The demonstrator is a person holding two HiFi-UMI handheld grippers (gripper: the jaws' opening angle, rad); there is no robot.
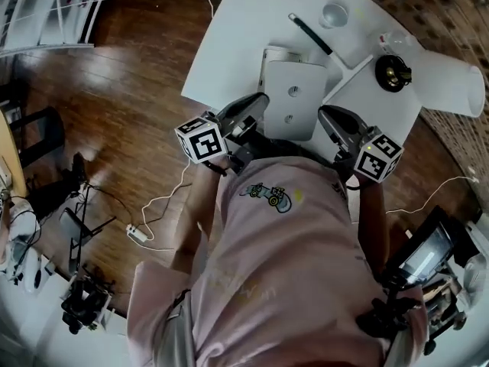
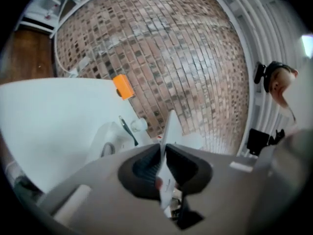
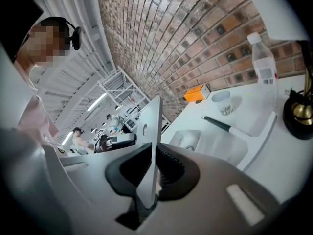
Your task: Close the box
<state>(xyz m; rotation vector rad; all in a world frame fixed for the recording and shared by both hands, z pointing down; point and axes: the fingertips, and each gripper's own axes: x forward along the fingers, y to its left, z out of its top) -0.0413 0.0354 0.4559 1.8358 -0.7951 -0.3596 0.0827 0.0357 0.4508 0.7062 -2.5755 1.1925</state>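
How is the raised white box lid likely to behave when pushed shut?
Probably stiff: the lid shows as a flat, straight panel, pinched only at its edges by the left gripper and right gripper. Likely light, being thin. Its smooth face might slip between the fingers.

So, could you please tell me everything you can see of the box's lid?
The lid is a thin, flat, pale grey panel with rounded corners and a small round mark near its middle; it looks like plastic. It is raised, not down on the box, which sits on the white table. The left gripper and right gripper each pinch its near edge, one at each side. Whether it is hinged cannot be seen.
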